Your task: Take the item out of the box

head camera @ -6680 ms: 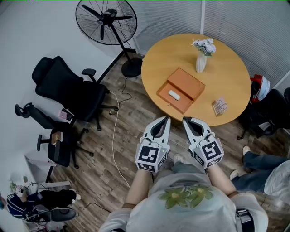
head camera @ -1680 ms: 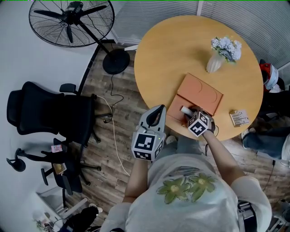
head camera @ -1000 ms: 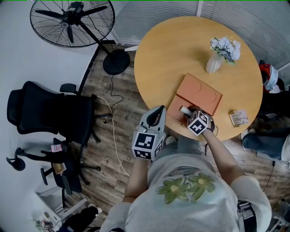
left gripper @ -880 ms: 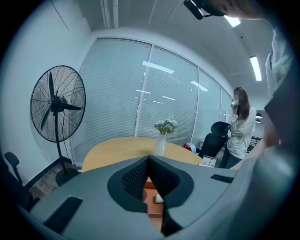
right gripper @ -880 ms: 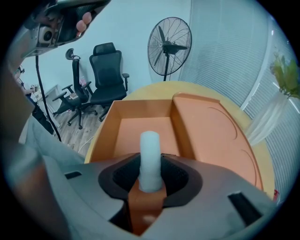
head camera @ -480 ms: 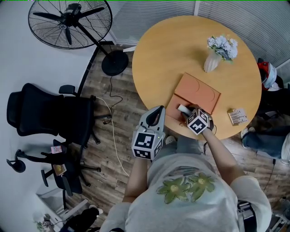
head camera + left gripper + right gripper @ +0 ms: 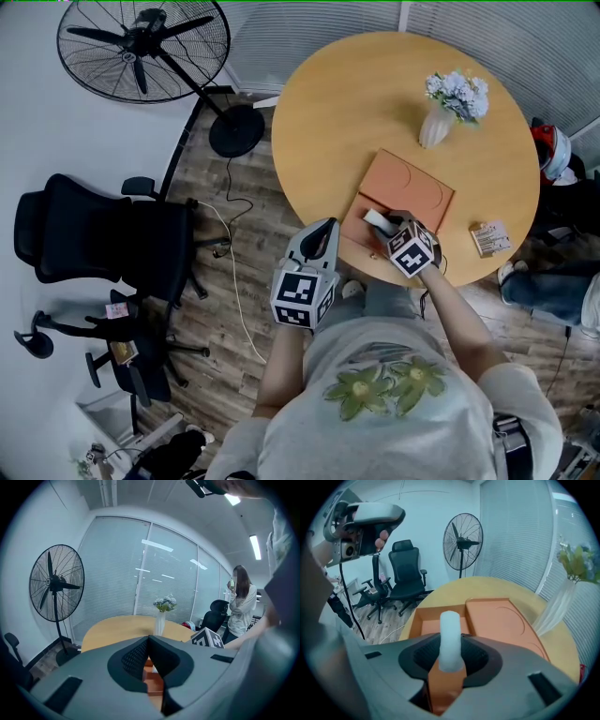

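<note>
While the white item, a smooth rounded oblong, sits pinched between the pads of the right gripper, it stands upright over the open tray of the orange box. The jaws are only as far apart as the item is thick, gripping it low down so its top pokes out beyond them. The box's flat lid lies beside the tray, touching it along one edge, with a curved line pressed into its surface. Both parts rest near the close edge of the round wooden table.

The left gripper is off the table, held near the person's body, its jaws pressed together on nothing.

Farther back on the table a pale vase holds small light flowers. A little printed packet lies to the box's right; its print is too small to read. A big black fan and a black office chair stand on the plank floor.
</note>
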Demonstrator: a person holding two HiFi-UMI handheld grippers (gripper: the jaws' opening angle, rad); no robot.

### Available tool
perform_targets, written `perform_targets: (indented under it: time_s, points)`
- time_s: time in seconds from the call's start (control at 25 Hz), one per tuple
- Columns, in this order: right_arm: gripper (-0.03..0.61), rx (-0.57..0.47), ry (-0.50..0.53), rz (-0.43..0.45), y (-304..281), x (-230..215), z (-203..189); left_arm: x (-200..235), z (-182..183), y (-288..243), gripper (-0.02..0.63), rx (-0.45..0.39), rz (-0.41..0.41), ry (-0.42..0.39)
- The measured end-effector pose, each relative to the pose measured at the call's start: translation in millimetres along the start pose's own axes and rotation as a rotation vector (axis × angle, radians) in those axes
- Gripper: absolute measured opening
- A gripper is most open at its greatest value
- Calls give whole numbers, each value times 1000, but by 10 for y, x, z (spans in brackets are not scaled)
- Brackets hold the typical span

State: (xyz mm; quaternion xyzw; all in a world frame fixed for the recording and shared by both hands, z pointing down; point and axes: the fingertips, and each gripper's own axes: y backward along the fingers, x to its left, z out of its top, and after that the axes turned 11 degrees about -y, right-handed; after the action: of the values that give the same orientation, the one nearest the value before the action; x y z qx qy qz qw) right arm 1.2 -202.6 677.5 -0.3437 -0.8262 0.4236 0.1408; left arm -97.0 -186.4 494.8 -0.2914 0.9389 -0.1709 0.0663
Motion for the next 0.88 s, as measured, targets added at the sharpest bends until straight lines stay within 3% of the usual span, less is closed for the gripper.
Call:
perform_targets:
  time_s: [0.88]
  points:
    - [144,-240,-35,42,640,184,655,-65,29,-1,2,-7,-7,-9]
